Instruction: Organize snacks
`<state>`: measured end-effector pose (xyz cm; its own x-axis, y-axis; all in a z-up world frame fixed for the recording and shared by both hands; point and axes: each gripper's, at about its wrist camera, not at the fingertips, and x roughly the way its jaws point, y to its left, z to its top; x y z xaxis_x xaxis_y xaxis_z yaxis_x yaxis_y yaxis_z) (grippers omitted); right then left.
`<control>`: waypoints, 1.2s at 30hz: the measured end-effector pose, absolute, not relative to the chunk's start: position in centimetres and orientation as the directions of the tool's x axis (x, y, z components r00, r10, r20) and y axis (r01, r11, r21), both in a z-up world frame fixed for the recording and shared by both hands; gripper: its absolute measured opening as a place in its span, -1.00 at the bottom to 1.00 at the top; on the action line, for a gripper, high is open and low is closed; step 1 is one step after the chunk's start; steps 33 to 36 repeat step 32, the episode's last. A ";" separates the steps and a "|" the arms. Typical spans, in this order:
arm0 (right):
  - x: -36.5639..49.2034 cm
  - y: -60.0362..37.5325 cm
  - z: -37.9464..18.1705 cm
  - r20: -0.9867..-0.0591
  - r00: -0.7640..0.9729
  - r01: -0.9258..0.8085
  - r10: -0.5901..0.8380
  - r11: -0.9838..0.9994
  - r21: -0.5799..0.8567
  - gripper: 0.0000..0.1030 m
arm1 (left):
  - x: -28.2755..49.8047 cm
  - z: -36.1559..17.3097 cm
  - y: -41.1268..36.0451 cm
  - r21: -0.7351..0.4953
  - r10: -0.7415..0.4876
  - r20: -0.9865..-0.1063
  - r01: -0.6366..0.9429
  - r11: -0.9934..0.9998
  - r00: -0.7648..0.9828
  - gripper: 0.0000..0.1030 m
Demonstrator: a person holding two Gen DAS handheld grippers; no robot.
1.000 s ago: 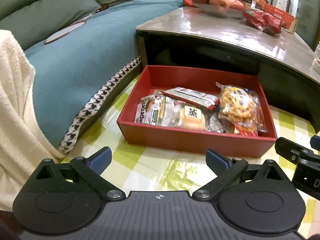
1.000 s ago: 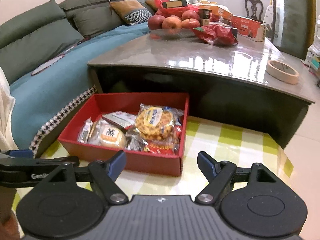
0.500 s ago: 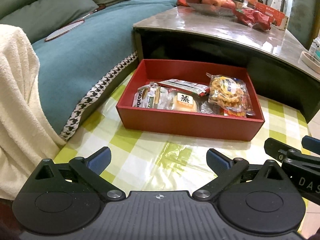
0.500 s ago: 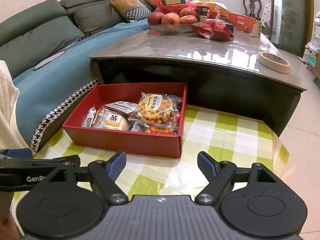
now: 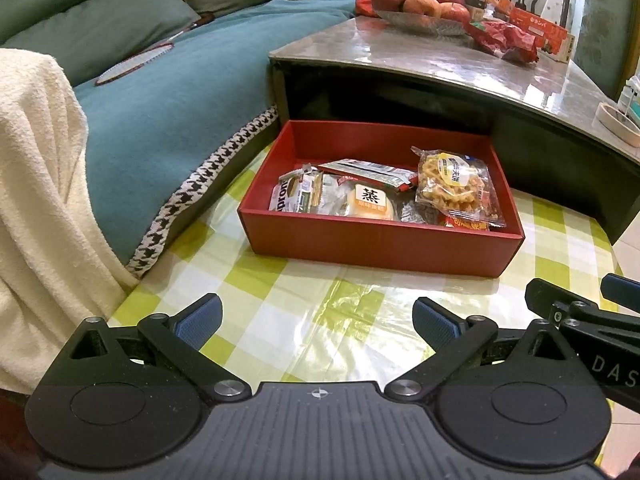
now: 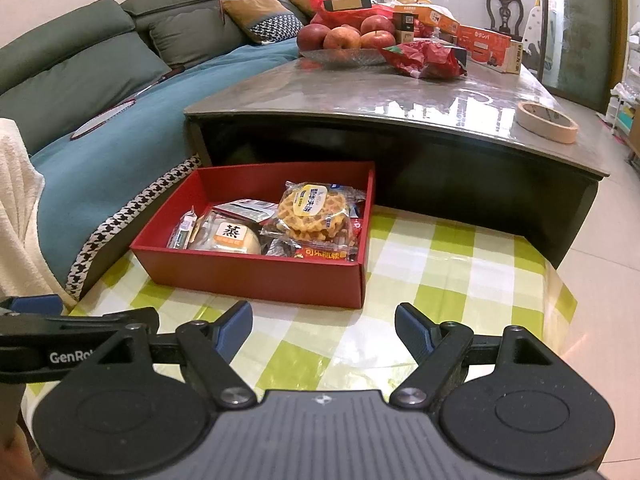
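Observation:
A red box (image 5: 376, 242) (image 6: 256, 274) sits on a green-checked cloth (image 5: 320, 304) (image 6: 440, 264) and holds several wrapped snacks: a waffle pack (image 5: 454, 184) (image 6: 314, 210), a round cake pack (image 5: 370, 200) (image 6: 232, 236) and flat packets (image 5: 296, 196). My left gripper (image 5: 316, 318) is open and empty, well back from the box. My right gripper (image 6: 323, 326) is open and empty, also short of the box. Each gripper shows at the edge of the other's view.
A dark low table (image 6: 400, 96) stands behind the box with a bowl of apples (image 6: 344, 38), a red bag (image 6: 424, 60), cartons and a tape roll (image 6: 546, 120). A teal-covered sofa (image 5: 160, 92) and a cream blanket (image 5: 36, 184) lie left.
Both grippers have drawn back from the red box, which now looks smaller and farther off. Both stayed open and empty.

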<state>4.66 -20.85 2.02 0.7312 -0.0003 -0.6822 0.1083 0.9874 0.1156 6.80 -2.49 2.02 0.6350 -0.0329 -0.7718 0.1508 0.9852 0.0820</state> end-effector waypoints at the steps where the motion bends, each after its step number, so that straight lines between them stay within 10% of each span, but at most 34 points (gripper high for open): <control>1: 4.6 -20.8 2.0 -0.683 0.731 0.108 0.000 0.987 0.116 0.63 | 6.7 2.0 -2.5 0.084 -0.032 -0.771 0.152 0.985 0.636 0.99; 36: 3.7 -20.6 2.0 -0.686 0.728 0.108 0.002 0.987 0.118 0.63 | 6.3 2.0 -2.8 0.101 -0.020 -0.766 0.150 0.984 0.643 0.99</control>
